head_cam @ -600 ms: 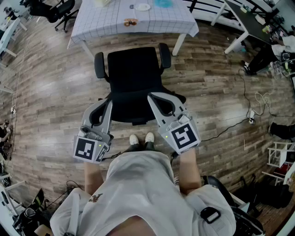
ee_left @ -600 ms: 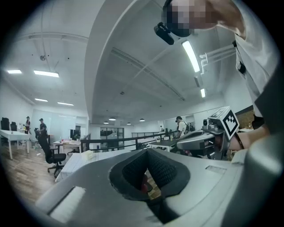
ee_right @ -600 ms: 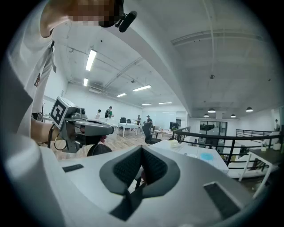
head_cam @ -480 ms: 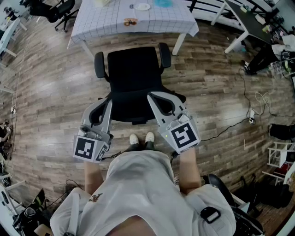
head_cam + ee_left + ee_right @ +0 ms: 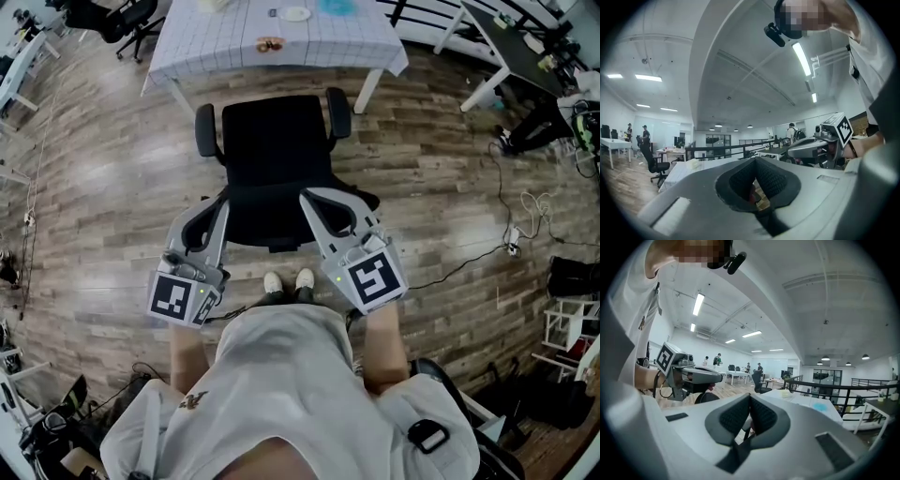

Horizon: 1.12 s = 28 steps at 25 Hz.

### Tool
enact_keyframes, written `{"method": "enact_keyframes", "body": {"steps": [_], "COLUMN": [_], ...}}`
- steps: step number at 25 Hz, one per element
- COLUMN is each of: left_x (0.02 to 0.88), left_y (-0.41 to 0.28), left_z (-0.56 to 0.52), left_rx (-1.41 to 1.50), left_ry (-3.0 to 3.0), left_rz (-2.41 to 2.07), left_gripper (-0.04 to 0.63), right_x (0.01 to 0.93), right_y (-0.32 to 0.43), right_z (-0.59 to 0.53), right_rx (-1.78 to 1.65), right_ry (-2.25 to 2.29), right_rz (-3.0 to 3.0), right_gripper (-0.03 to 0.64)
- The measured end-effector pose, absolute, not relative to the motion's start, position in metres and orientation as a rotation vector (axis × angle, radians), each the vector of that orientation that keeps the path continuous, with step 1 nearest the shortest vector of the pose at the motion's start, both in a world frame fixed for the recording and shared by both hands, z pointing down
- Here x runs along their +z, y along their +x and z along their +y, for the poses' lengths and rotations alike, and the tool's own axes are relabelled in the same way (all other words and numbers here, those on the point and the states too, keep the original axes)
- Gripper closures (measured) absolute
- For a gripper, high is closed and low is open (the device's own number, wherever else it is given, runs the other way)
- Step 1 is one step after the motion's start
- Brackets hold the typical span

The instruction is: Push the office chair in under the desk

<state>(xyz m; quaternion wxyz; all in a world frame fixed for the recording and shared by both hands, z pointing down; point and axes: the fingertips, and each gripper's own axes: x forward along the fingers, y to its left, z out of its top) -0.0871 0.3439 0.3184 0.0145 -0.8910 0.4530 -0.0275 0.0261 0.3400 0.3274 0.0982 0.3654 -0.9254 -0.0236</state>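
Wood-plank flooring (image 5: 103, 187) fills an open office, with a white desk under a grid-pattern cloth (image 5: 206, 47) at the far side. Just near of it stands the black office chair with two armrests (image 5: 272, 141). Its seat is wholly out in the open and only its far edge is close to the desk, so the push looks barely begun, with nearly all the travel left. At left, the left gripper (image 5: 221, 202) is held roughly level, jaws pressed together on nothing, tips at the backrest's left corner. At right, the right gripper (image 5: 307, 197) tilts slightly down, likewise closed and empty, tips over the backrest's right side. Whether either tip presses on the backrest I cannot tell.
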Motion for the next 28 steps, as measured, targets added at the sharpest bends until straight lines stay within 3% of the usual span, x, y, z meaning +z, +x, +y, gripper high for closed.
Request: {"method": "enact_keyframes", "body": {"steps": [9, 14, 16, 24, 26, 28], "left_x": [0.319, 0.320, 0.318, 0.320, 0.321, 0.323], "left_y": [-0.086, -0.081, -0.078, -0.062, -0.061, -0.060], "left_z": [0.343, 0.348, 0.350, 0.369, 0.373, 0.376], "left_rx": [-0.151, -0.178, -0.188, -0.277, -0.288, -0.307], "left_ry": [-2.753, -2.760, -2.762, -2.790, -2.790, -2.794], "left_rz": [1.386, 1.310, 1.270, 1.038, 0.995, 0.964], "left_gripper": [0.591, 0.554, 0.525, 0.435, 0.416, 0.404], "right_x": [0.325, 0.326, 0.326, 0.328, 0.329, 0.330], "right_y": [0.029, 0.034, 0.035, 0.040, 0.039, 0.039], "right_z": [0.345, 0.347, 0.350, 0.361, 0.365, 0.367], "right_rx": [-0.091, -0.118, -0.131, -0.181, -0.199, -0.214], "right_ry": [1.012, 0.980, 0.951, 0.830, 0.786, 0.756], "right_rz": [-2.752, -2.748, -2.748, -2.752, -2.752, -2.756], "right_gripper": [0.611, 0.611, 0.564, 0.531, 0.476, 0.476]}}
